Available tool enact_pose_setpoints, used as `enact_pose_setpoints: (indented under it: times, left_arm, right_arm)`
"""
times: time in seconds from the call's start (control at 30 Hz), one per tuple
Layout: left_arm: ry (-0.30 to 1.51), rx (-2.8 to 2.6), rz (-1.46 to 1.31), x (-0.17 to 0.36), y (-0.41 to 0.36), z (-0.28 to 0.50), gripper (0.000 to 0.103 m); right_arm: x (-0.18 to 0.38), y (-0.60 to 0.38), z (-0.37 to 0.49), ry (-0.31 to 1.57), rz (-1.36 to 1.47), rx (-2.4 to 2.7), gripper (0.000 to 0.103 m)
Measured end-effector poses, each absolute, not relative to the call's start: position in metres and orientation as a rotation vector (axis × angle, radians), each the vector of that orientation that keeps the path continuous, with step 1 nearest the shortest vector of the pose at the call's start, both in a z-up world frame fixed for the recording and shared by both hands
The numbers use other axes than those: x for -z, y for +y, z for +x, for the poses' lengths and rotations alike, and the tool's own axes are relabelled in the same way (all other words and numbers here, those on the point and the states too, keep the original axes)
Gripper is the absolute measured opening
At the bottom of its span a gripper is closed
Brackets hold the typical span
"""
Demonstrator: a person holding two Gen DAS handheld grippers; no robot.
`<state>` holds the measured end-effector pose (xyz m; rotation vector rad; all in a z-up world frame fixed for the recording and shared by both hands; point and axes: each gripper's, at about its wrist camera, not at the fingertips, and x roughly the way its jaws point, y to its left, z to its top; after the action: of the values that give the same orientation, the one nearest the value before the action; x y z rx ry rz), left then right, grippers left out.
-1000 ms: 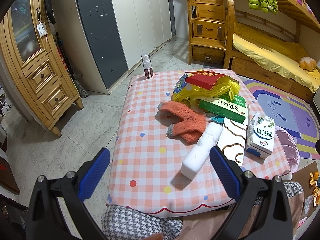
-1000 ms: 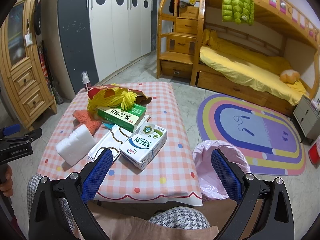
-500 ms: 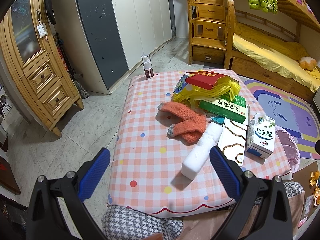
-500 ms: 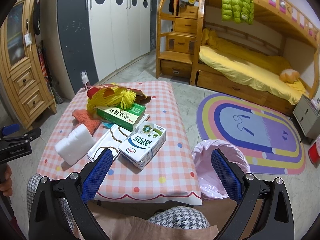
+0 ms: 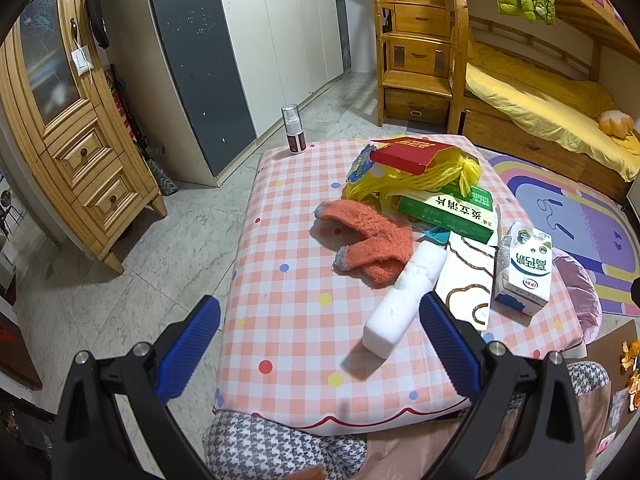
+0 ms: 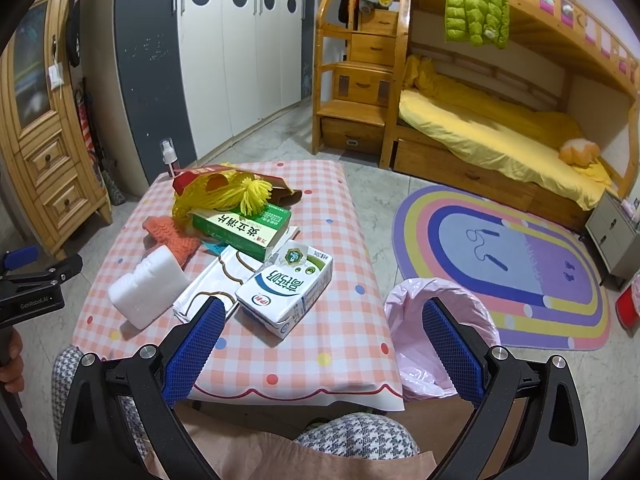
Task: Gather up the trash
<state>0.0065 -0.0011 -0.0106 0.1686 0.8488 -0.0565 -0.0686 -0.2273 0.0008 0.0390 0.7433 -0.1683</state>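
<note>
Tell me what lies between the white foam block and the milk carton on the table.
A flat white paper bag with brown outline drawings lies between the white foam block and the white-and-green milk carton, clearest in the right wrist view.

Two wrist fisheyes, near edge, looking down – both sharing the table [image 5: 288,300].

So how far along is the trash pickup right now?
Nothing looks done yet. The left gripper and right gripper are both open and empty. The milk carton, white foam block, green box and red box remain on the table; nothing shows inside the pink trash bag.
</note>
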Motion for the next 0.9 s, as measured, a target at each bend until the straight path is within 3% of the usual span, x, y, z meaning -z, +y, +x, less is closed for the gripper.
enact_pose_setpoints:
  times: [0.47,0.9]
  left_arm:
    - [0.84,0.052,0.178,0.015,0.003,0.008,0.097]
    - [0.917,0.219,0.253,0.076,-0.02,0.025,0.097]
  right_arm:
    - [0.013,-0.229,-0.064,0.755,0.044,0.181,0.097]
    - [0.05,-0.231,-0.028,0.815,0.078,0.208,0.097]
